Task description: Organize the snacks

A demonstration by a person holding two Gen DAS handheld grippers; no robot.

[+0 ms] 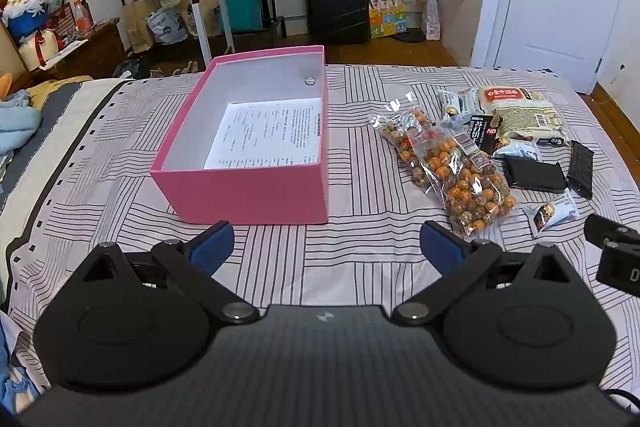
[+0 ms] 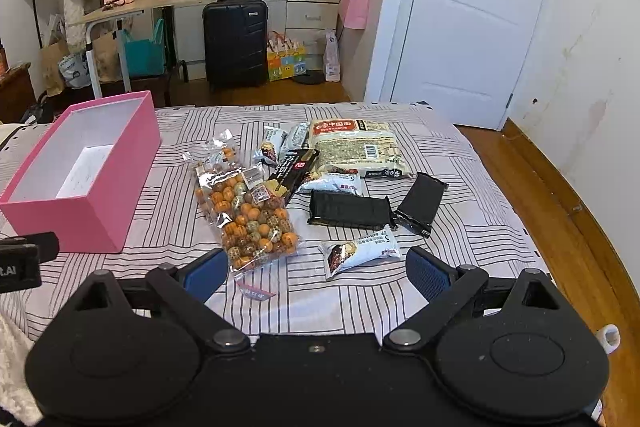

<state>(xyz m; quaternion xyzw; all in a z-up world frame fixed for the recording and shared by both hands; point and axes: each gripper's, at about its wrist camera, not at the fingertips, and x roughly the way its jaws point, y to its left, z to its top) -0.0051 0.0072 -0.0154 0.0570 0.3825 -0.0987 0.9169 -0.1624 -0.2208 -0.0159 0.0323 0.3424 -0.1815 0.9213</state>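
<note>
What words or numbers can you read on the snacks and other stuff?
"5": small white snack packet.
"NB": black cracker pack.
Red banner on the big noodle bag: Chinese characters, too blurred to read.
Printed sheet in the pink box: too small.
Round-snack bag labels: unreadable.

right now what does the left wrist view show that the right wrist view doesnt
Only the left wrist view shows the printed text on the paper sheet in the box and the blue blanket at the bed's left edge. Only the right wrist view shows the wooden floor to the right of the bed. Both show the pink box, the snack pile beside it, including the bag of orange balls, and both grippers open, holding nothing.
</note>
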